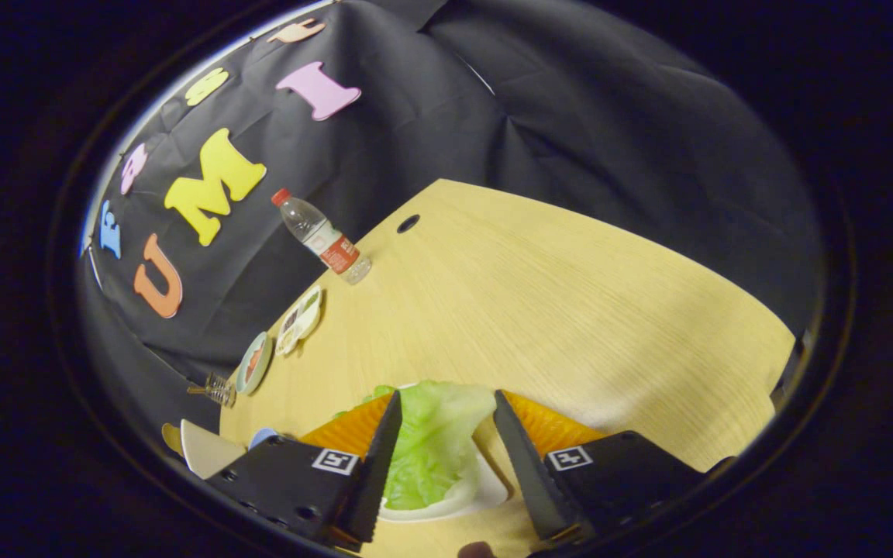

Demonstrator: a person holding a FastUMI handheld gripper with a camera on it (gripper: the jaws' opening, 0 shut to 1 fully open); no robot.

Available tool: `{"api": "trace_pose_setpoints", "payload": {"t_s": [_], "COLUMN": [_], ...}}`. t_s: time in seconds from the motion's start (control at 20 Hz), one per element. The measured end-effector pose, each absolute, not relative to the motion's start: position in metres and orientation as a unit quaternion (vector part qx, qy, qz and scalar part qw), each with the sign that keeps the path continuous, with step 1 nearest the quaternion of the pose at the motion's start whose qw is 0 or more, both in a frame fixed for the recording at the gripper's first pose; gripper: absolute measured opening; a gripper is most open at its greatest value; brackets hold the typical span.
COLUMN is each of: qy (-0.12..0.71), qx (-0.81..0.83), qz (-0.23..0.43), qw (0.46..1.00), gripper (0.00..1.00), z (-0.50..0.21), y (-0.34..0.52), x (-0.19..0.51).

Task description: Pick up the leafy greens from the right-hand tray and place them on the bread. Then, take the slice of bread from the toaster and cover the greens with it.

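Note:
A pale green lettuce leaf (435,442) lies on a small white plate (487,493) that rests on an orange tray (549,428). My gripper (447,398) hovers over it, open, its two black serrated fingers straddling the leaf. The left finger (380,457) runs along the leaf's edge. Between the right finger (520,457) and the leaf there is a gap where the plate shows. The leaf's near end is hidden under the fingers.
The light wooden table (570,310) stretches beyond the tray, with a cable hole (408,223) near its far edge. A water bottle (321,236), two small dishes (299,318) (253,363), a glass (218,389) and a white plate (206,448) line the table's left side.

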State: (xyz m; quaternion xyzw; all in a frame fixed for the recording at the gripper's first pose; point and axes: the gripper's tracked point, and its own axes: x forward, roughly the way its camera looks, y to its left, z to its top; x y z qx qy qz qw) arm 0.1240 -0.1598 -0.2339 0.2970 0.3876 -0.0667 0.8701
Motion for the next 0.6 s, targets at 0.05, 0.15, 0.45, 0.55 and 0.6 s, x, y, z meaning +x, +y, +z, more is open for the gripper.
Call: {"api": "trace_pose_setpoints", "payload": {"t_s": [0.05, 0.15, 0.45, 0.55, 0.6], "qy": [0.388, 0.391, 0.372, 0.354, 0.344], "qx": [0.288, 0.271, 0.234, 0.234, 0.233], "qz": [-0.069, -0.079, -0.063, -0.057, -0.052], "qw": [0.873, 0.876, 0.896, 0.904, 0.908], "gripper": [0.69, 0.42, 0.0, 0.0, 0.0], "z": [-0.236, -0.237, -0.22, -0.206, -0.2], "y": [-0.161, -0.167, -0.164, -0.156, -0.152], "x": [0.126, 0.125, 0.126, 0.126, 0.126]}}
